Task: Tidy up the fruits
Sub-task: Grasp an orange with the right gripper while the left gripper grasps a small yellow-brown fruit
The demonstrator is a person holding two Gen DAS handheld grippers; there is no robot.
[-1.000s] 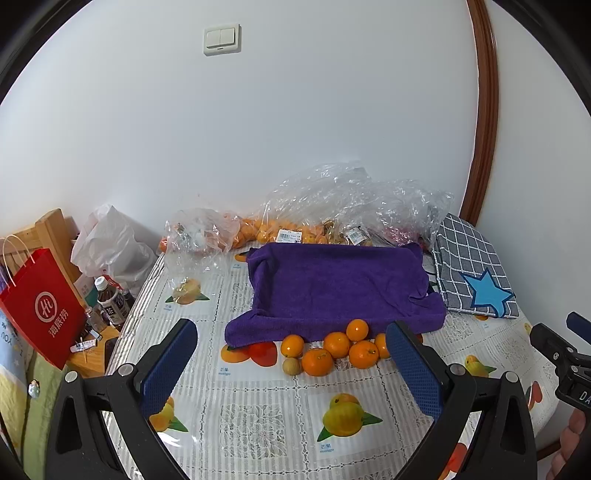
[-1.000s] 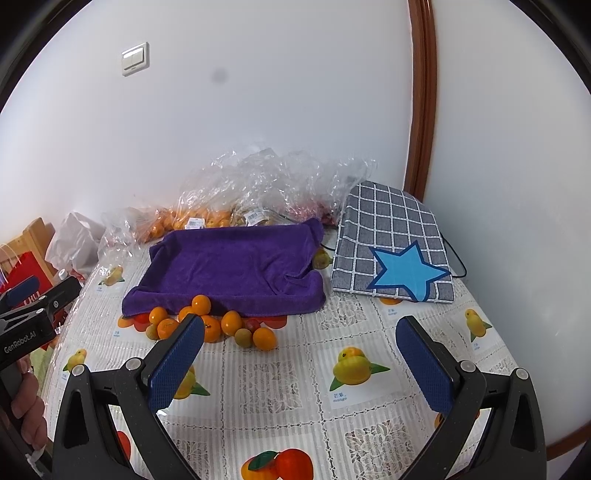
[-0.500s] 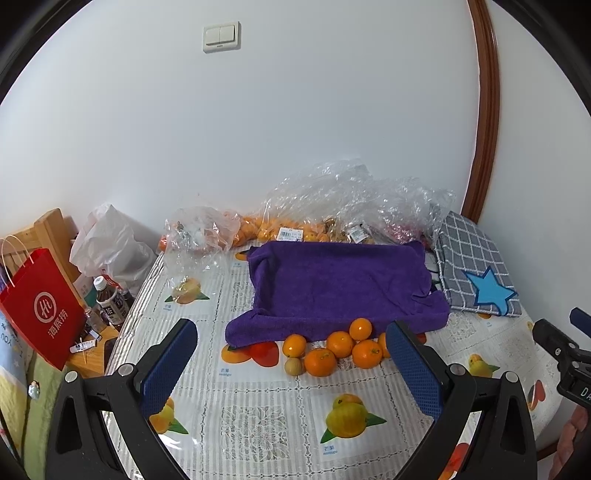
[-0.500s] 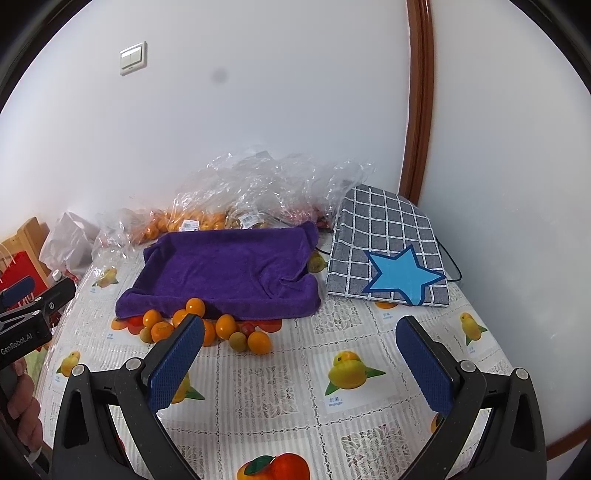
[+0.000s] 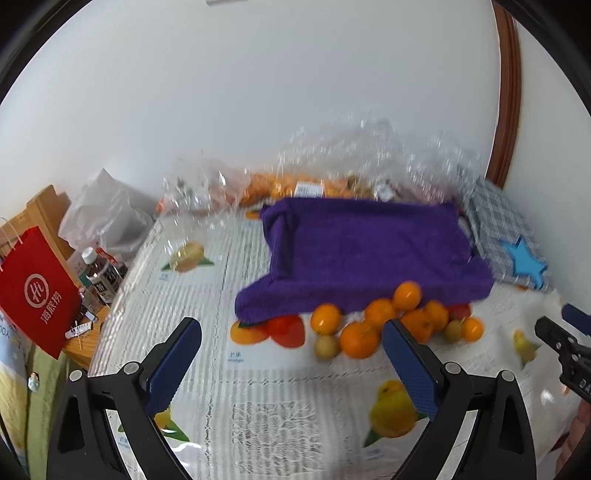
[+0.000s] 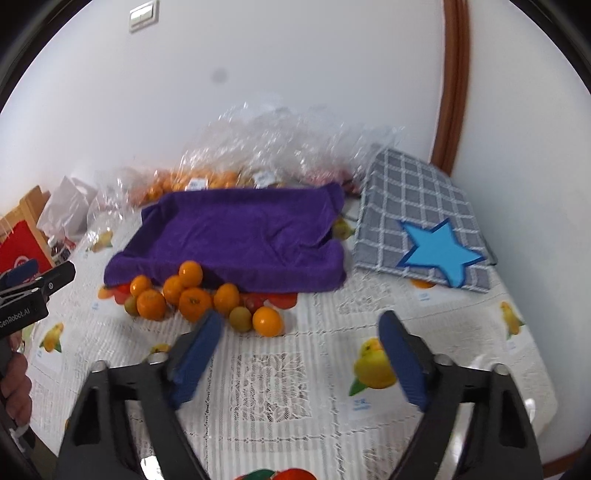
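1. Fruits point(image 5: 384, 321): loose pile of oranges and a few small greenish ones on the tablecloth point(image 6: 280, 387), at the near edge of the purple towel point(image 6: 236, 236).
2. Only the left view shows the red bag point(image 5: 35, 291) and bottles point(image 5: 98, 271) beside the table; only the right view shows a light switch point(image 6: 144, 14) on the wall.
3. Left gripper point(image 5: 291, 354): jaws wide apart, empty. Right gripper point(image 6: 299, 343): jaws closing, nothing between them.
4. Versus a second ago: both views sit lower and closer to the pile; the right pads stand narrower.
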